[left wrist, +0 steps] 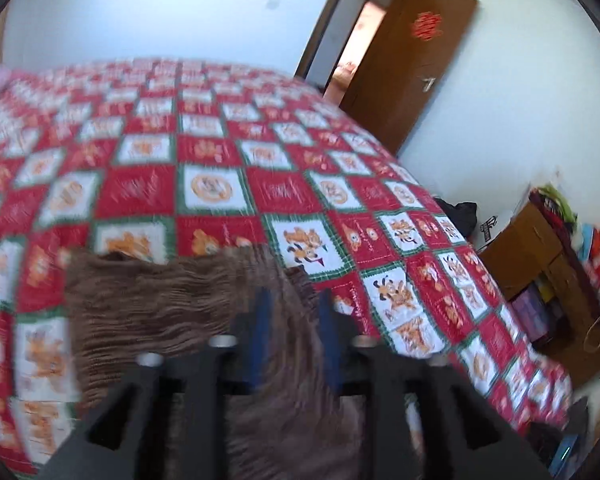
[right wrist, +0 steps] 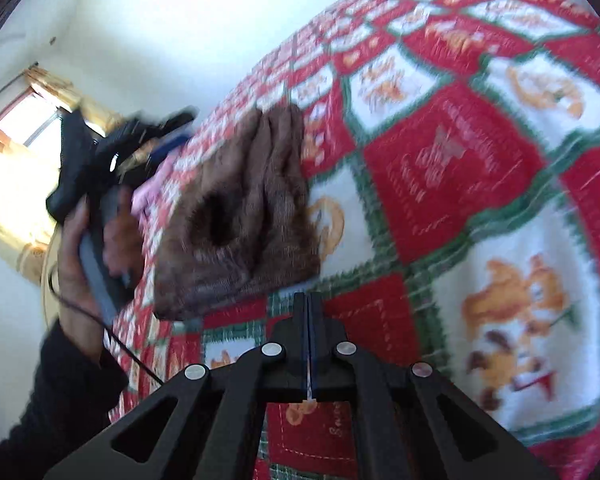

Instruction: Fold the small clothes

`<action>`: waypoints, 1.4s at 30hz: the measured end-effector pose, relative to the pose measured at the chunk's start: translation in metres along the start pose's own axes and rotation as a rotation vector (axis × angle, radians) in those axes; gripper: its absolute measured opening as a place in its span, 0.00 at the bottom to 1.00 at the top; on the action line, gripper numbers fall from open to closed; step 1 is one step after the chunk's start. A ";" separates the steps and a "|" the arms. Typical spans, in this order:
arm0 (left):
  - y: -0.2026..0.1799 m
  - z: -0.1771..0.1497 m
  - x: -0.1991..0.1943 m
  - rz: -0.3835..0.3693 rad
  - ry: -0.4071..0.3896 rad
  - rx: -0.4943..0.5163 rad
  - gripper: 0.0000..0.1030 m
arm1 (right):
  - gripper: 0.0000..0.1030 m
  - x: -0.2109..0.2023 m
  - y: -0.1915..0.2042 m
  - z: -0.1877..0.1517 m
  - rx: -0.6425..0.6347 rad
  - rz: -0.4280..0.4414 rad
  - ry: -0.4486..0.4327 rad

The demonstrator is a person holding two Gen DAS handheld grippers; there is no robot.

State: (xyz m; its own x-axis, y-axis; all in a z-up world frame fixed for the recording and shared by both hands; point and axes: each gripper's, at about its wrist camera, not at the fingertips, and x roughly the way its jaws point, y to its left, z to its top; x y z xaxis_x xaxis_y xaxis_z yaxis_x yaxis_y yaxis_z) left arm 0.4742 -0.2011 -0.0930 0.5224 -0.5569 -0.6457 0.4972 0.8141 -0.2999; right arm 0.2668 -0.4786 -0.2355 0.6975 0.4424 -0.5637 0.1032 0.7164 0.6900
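One brown garment point(right wrist: 244, 208) on checked bedspread point(right wrist: 452, 168)

A brown knit garment point(right wrist: 244, 208) lies on the quilt-covered bed point(right wrist: 452, 168).

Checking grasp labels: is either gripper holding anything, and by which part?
Nothing is held. The right gripper is shut empty; the left gripper stands open over the brown garment lying loose on the bedspread.

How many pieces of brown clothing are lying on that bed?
1. A single brown garment lies bunched on the red checked bedspread, just ahead of both grippers. Something pink shows at the bed's far edge; more clothes may be hidden out of frame.
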 end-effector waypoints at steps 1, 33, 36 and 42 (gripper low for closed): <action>0.000 -0.003 -0.010 0.020 -0.028 0.022 0.56 | 0.10 -0.005 0.006 0.004 -0.021 -0.007 -0.027; 0.047 -0.125 -0.035 0.192 0.006 0.052 0.99 | 0.29 0.035 0.084 0.082 -0.346 -0.150 -0.066; 0.049 -0.126 -0.036 0.179 0.004 0.034 1.00 | 0.29 0.066 0.092 0.106 -0.366 -0.151 -0.015; 0.058 -0.126 -0.036 0.149 0.001 -0.016 1.00 | 0.28 0.147 0.085 0.125 -0.413 -0.258 0.118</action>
State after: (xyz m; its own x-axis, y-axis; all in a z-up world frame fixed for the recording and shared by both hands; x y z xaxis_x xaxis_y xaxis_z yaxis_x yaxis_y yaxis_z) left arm 0.3968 -0.1130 -0.1761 0.5889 -0.4298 -0.6844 0.4029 0.8903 -0.2123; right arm 0.4671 -0.4199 -0.2026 0.5992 0.2638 -0.7558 -0.0441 0.9536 0.2979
